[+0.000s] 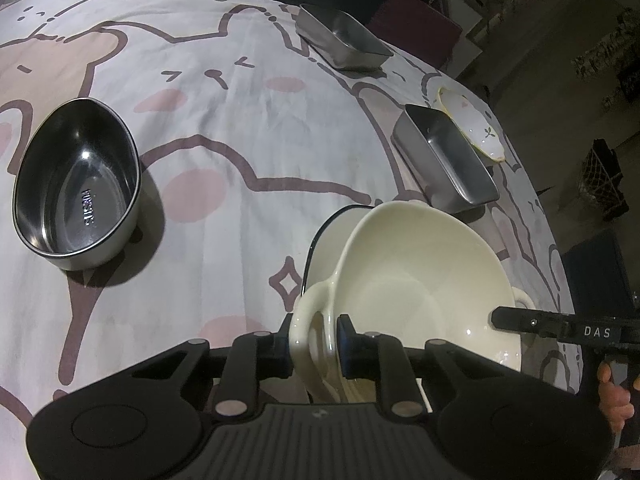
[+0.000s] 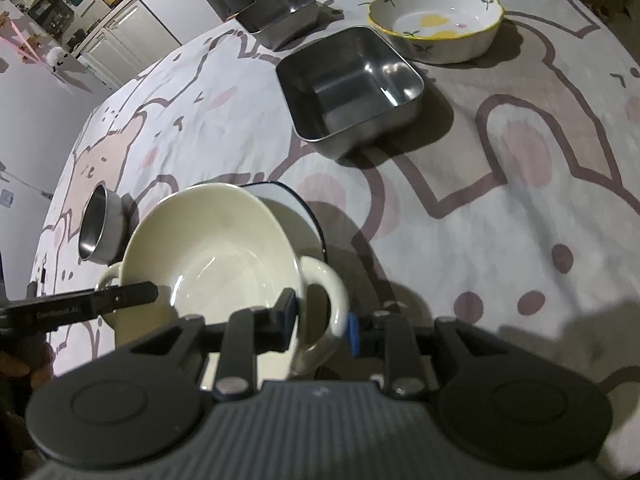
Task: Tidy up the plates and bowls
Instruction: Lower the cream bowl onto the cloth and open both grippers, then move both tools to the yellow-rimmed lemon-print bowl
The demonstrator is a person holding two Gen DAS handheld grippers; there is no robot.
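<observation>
Your left gripper [image 1: 314,344] and right gripper [image 2: 322,322] each clench one handle of the cream bowl [image 1: 416,276], low in both frames.

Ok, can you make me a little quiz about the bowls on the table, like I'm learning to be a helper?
1. True or false: the left gripper and the right gripper each clamp a handle of the cream bowl.
2. Which dish has yellow trim? A) the flowered bowl B) the oval steel bowl C) the nearer square steel tray
3. Fill in: under the cream bowl sits a white ____ with a dark rim.

Key: 1 true; 2 A; 3 plate.
</observation>
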